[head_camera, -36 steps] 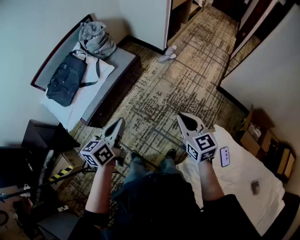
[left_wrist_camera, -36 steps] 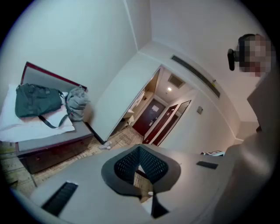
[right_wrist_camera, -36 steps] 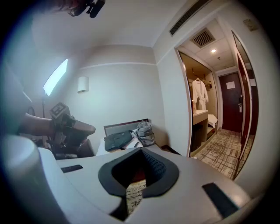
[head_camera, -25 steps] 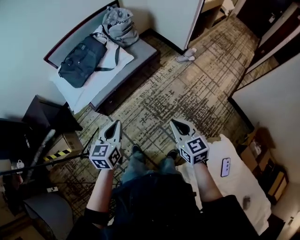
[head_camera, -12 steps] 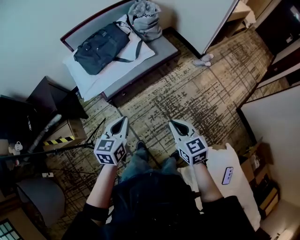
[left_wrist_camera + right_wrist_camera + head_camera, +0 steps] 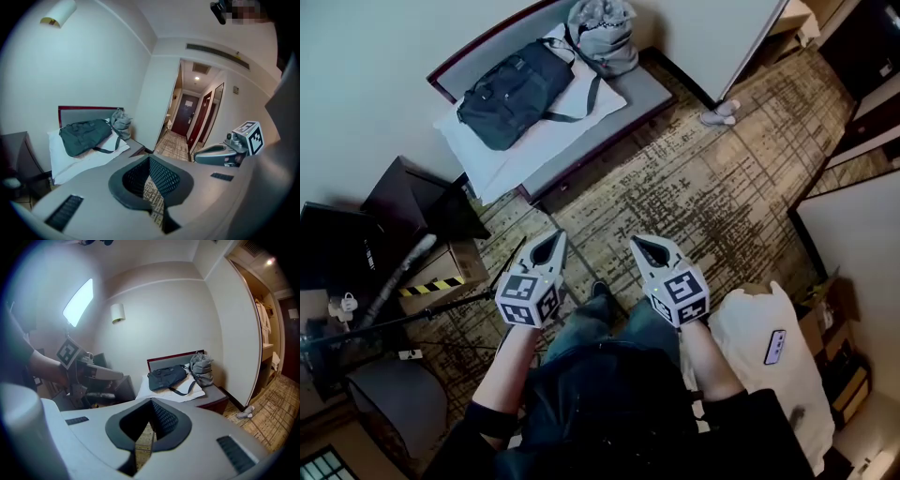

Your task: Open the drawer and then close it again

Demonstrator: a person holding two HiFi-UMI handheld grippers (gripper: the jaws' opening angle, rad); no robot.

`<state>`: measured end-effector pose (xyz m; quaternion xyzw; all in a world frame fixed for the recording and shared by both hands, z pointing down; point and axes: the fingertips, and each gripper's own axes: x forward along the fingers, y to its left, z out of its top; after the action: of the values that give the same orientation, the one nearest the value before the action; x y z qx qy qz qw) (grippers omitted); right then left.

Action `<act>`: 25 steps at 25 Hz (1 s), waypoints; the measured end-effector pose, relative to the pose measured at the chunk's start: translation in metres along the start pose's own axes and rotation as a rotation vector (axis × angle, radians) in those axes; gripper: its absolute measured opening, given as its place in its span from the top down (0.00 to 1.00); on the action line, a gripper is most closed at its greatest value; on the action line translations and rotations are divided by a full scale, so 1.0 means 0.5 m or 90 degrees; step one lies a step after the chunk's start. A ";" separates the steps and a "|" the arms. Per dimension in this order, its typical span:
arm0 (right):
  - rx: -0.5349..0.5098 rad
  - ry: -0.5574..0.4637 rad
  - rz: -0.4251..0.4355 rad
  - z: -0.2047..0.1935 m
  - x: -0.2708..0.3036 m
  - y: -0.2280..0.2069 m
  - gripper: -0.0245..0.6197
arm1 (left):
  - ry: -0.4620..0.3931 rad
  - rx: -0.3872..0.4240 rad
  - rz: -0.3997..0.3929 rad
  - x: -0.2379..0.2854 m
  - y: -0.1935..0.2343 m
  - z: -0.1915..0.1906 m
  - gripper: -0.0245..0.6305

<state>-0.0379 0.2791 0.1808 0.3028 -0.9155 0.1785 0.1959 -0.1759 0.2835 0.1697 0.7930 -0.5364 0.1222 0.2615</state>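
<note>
Both arms reach forward from the body over the knees, left forearm (image 6: 501,375) and right forearm (image 6: 705,361) bare and roughly parallel, each hand hidden behind its gripper's marker cube. The left gripper (image 6: 551,240) points ahead and somewhat down at the carpet (image 6: 675,197). The right gripper (image 6: 638,246) lies alongside it, near but not touching, at the same downward tilt. In the left gripper view the left gripper's (image 6: 150,161) jaws meet at the tips with nothing between them, and only carpet shows through the slit behind the pads. The right gripper's (image 6: 151,401) jaws are likewise closed and empty. To the person's right a phone (image 6: 776,345) lies on white bedding (image 6: 745,323). To the left a box (image 6: 441,277) with striped tape sits among dark gear. Across the carpet, well apart from both grippers, stands a bench (image 6: 642,89) against the wall. On it, from left to right, a dark bag (image 6: 520,89) rests on a white pillow (image 6: 534,145) and a grey backpack (image 6: 605,33) stands upright. The drawer cannot be made out. The bench's dark front (image 6: 591,173) faces the grippers but is too shadowed to read. Beyond the bench's right end lie slippers (image 6: 719,114).
</note>
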 end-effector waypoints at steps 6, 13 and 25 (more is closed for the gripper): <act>0.005 0.026 0.026 -0.021 0.033 -0.025 0.96 | 0.023 -0.003 0.018 0.046 0.008 -0.023 0.96; 0.013 0.048 0.069 -0.043 0.061 -0.083 0.96 | 0.039 0.014 0.054 0.113 -0.005 -0.044 0.96; 0.004 0.069 0.109 -0.126 0.196 -0.159 0.96 | 0.093 0.053 0.128 0.243 0.089 -0.186 0.96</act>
<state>-0.0451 0.1998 0.2974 0.2142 -0.9254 0.2136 0.2285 -0.1607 0.2260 0.3176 0.7342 -0.5873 0.2278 0.2530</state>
